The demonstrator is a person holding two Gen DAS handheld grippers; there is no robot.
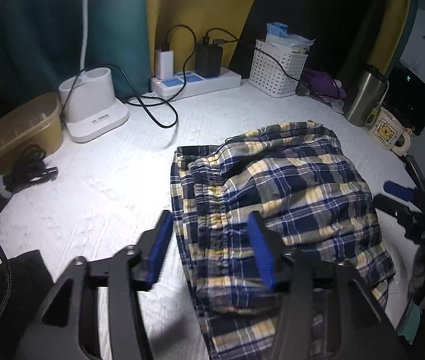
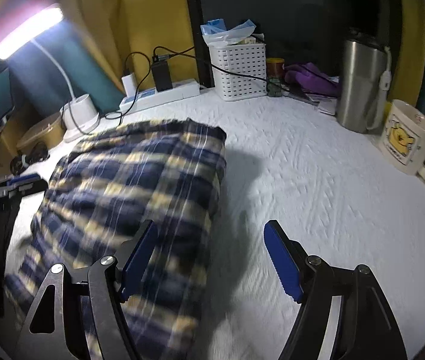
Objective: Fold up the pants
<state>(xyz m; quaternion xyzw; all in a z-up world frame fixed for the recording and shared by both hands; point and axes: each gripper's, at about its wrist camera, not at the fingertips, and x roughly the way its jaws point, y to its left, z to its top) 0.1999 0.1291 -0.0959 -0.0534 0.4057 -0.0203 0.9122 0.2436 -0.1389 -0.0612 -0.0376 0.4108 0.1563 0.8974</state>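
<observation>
Left wrist view showed my left tool (image 1: 211, 250) spread apart over the near edge of the plaid pants (image 1: 275, 198), bunched mid-worktop (image 1: 107, 180). My right tool (image 2: 209, 262) gaped wide, clamping nothing, just right of them.

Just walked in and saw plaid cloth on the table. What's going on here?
A person with a gripper in each hand is folding plaid pants on a white-covered table. The pants lie bunched in a partly folded heap. The left gripper hangs over the waistband end and the right gripper at the heap's other edge, both with jaws open, gripping nothing.
</observation>
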